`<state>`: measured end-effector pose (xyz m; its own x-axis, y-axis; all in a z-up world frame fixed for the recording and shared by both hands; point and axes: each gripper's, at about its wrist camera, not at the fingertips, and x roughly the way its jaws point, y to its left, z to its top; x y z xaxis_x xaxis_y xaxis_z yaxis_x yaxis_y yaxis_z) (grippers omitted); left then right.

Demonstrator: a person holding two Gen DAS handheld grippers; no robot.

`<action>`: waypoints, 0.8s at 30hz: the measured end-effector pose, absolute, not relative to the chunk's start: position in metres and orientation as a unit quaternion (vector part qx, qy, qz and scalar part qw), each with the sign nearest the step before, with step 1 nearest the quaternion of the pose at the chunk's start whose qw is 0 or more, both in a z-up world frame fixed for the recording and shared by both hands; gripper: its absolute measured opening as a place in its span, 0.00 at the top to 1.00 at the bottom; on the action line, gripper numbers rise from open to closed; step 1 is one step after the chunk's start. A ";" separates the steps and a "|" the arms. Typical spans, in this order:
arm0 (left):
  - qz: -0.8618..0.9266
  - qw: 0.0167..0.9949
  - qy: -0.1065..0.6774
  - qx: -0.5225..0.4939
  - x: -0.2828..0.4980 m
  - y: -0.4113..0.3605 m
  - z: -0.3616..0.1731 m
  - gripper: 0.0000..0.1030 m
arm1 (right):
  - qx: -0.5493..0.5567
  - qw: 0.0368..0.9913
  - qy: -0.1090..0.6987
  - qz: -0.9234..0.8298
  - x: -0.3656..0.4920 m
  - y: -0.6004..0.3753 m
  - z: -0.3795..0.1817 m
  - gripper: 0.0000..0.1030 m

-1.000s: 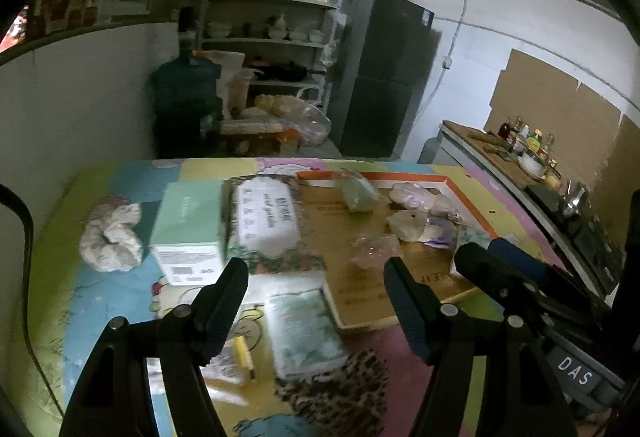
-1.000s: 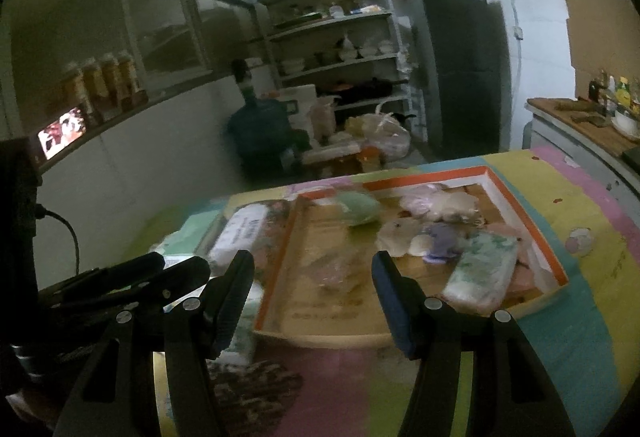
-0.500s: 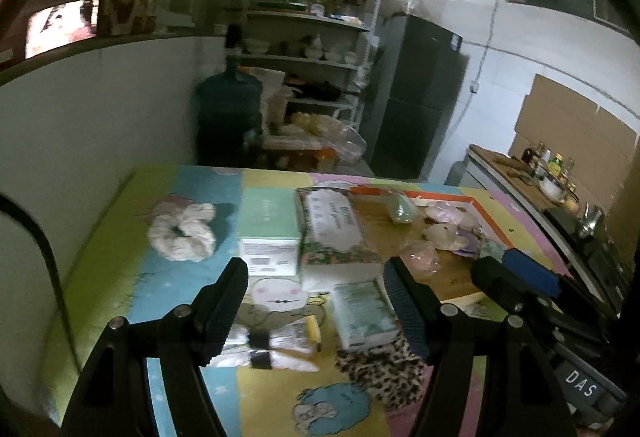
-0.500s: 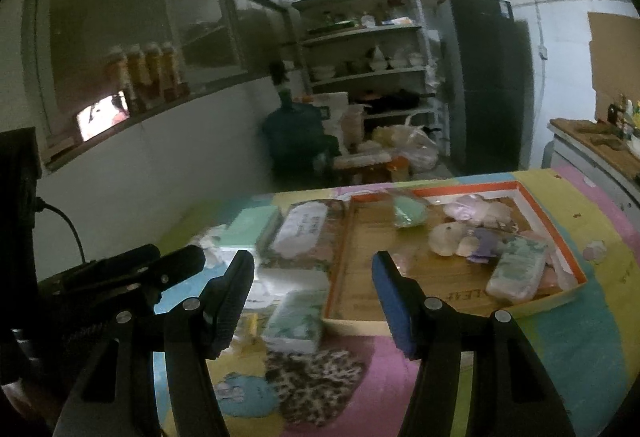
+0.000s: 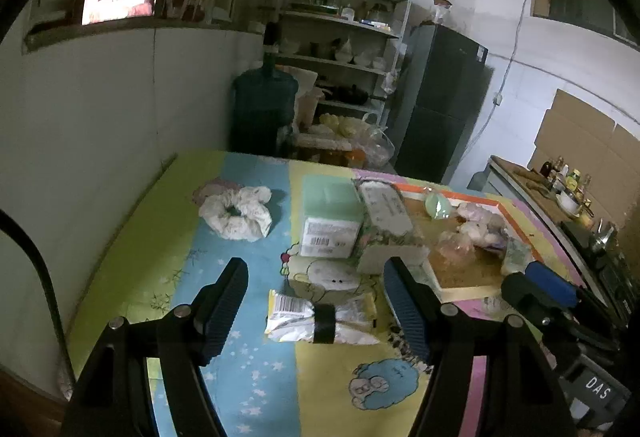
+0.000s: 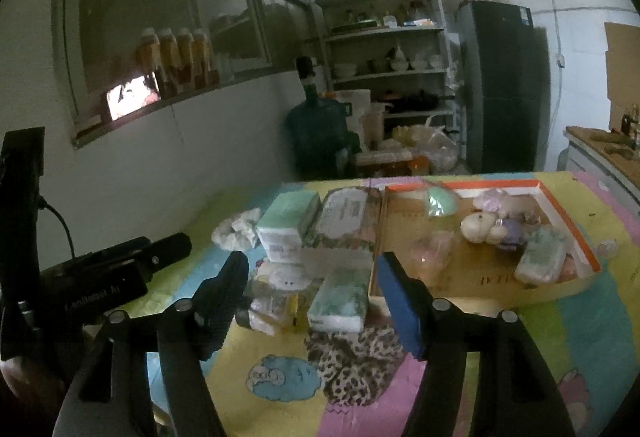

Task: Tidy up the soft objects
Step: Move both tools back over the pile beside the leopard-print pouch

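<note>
My table [image 5: 160, 237] is covered with a colourful cartoon cloth. On it lie a white scrunchie [image 5: 237, 212], a mint-green box [image 5: 330, 218], a floral wipes pack [image 5: 386, 211] just beside the box, a crinkled snack packet [image 5: 320, 319] with a black band, a green tissue pack [image 6: 340, 299], a leopard-print cloth [image 6: 356, 361] and a cardboard tray [image 6: 576, 229] with an orange rim.

white scrunchie [image 5: 236, 213], mint-green box [image 5: 330, 215], leopard-print cloth [image 6: 356, 361], orange-rimmed tray [image 6: 568, 221]
</note>
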<state>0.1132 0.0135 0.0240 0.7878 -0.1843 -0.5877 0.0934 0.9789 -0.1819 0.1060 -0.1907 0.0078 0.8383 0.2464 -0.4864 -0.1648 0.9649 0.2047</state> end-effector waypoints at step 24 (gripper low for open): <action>-0.461 0.814 0.283 0.211 0.169 -0.004 -0.052 0.32 | 0.098 0.934 0.334 0.078 0.114 -0.205 -0.076 0.28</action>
